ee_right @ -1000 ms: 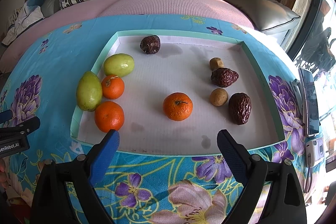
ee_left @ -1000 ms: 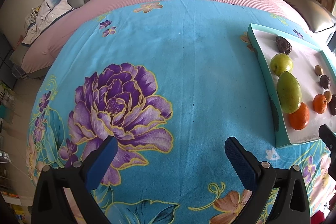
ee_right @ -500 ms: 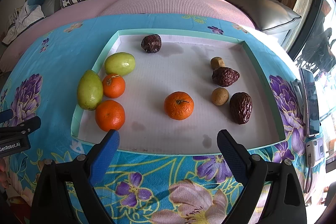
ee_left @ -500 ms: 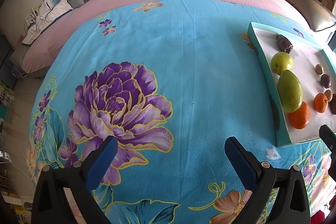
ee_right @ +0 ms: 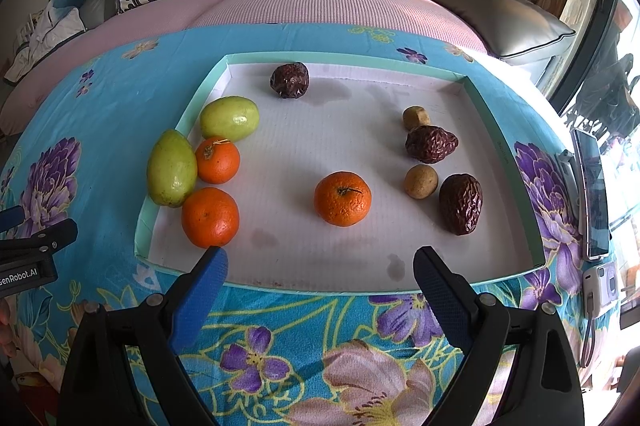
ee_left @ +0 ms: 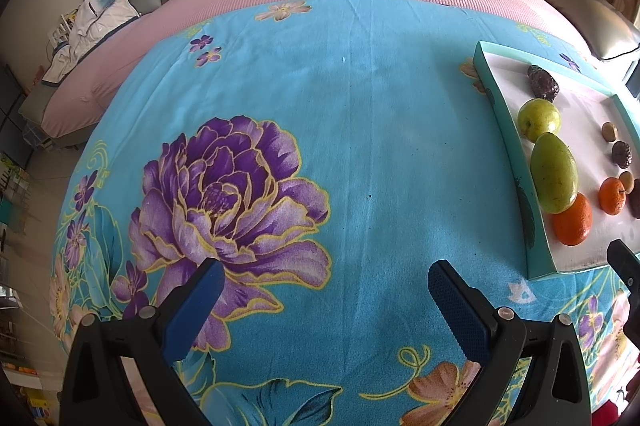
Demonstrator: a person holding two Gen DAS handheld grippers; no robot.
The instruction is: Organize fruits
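Observation:
A shallow teal-rimmed white tray [ee_right: 502,154] lies on the flowered blue cloth. On its left side sit a green mango [ee_right: 171,173], a green apple [ee_right: 229,118] and two oranges [ee_right: 217,161] [ee_right: 210,217]. A third orange [ee_right: 342,198] lies mid-tray. Dark wrinkled fruits [ee_right: 289,80] [ee_right: 430,144] [ee_right: 461,204] and two small brown ones [ee_right: 421,181] [ee_right: 415,117] lie back and right. My right gripper [ee_right: 320,272] hangs open over the tray's near rim, empty. My left gripper [ee_left: 326,280] is open over bare cloth, left of the tray [ee_left: 516,182].
A phone [ee_right: 594,194] and a small white camera [ee_right: 600,284] lie on the cloth right of the tray. A pink-covered sofa [ee_right: 320,6] with cushions runs along the table's far side. Bare cloth [ee_left: 320,126] stretches left of the tray.
Both views shifted slightly; the fruits sit a little lower in the right wrist view. Nothing was picked up or moved.

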